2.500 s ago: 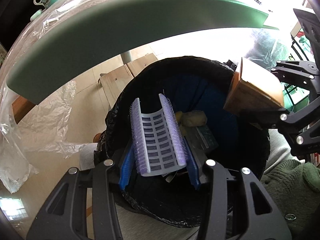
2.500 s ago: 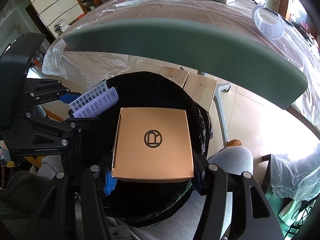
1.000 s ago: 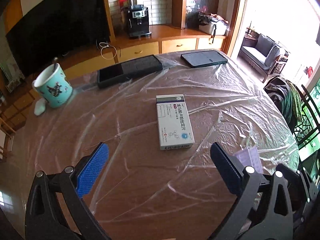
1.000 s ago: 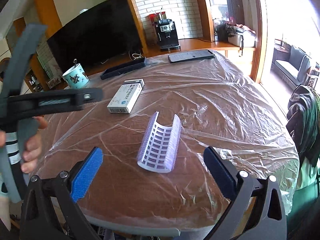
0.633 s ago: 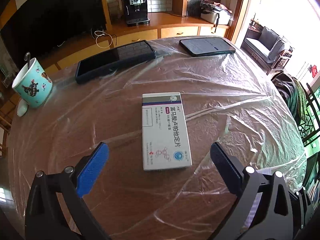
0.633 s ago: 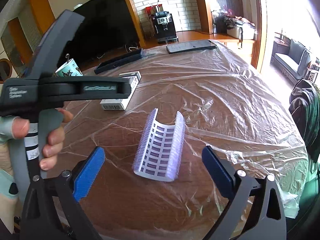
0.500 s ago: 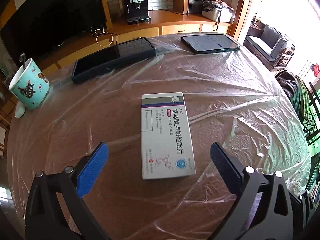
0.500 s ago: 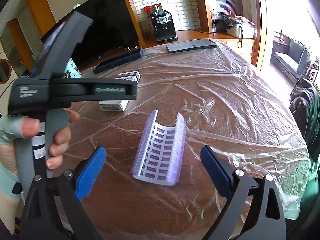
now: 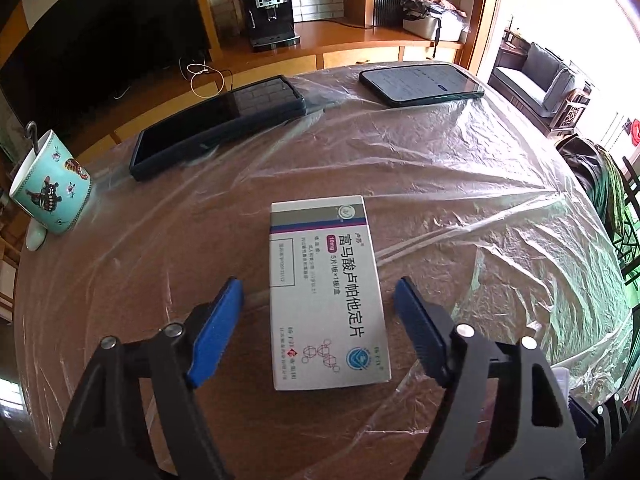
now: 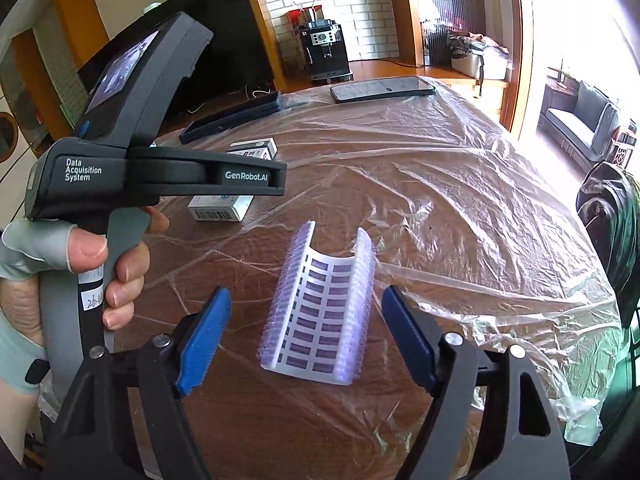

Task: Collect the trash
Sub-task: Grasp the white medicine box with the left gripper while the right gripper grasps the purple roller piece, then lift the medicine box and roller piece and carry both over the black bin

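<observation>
A white medicine box (image 9: 326, 296) with Chinese print lies flat on the plastic-covered table. My left gripper (image 9: 320, 320) is open, its blue pads on either side of the box, not touching it. A curved white and purple plastic tray (image 10: 322, 312) lies on the table in the right wrist view. My right gripper (image 10: 306, 336) is open, with the tray between its blue pads, apart from them. The left gripper's body (image 10: 132, 176) and the hand holding it show at the left of the right wrist view, over the medicine box (image 10: 222, 206).
A teal mug (image 9: 50, 188) stands at the table's left edge. A dark tablet (image 9: 218, 126) and a phone (image 9: 420, 84) lie at the far side. The round table (image 9: 480, 184) is covered in crinkled clear film. A second white box (image 10: 254, 147) lies behind the first.
Both grippers let go of their items over the black bin and came up to the table. In the last half second both have narrowed their jaws around the box and the tray.
</observation>
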